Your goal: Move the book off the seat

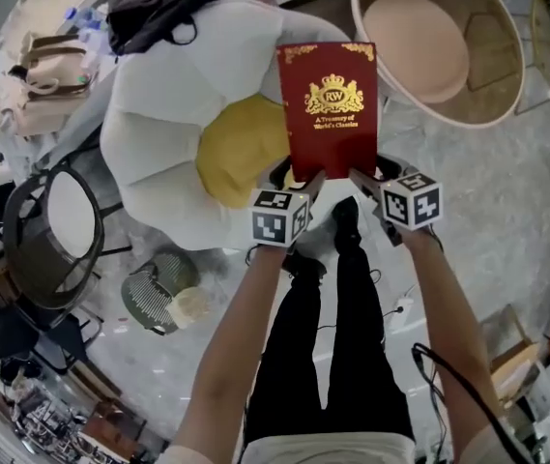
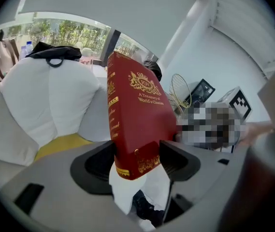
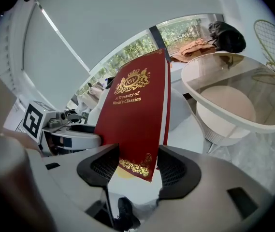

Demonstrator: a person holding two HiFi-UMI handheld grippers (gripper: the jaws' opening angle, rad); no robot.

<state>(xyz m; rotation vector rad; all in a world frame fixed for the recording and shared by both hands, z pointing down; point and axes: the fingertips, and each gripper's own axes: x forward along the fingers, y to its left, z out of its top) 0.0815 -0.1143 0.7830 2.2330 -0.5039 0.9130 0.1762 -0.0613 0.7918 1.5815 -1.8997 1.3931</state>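
Over the seat [image 1: 159, 114] edge, grippers [image 1: 305, 180] [image 1: 363, 178] clamp the book [image 1: 329, 104].

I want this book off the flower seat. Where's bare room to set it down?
For the book: the peach cushion in the round chair is bare, and so is the grey floor beside that chair. The black-framed table at left also looks bare on top. The seat carries a black bag, and the left edge is cluttered.
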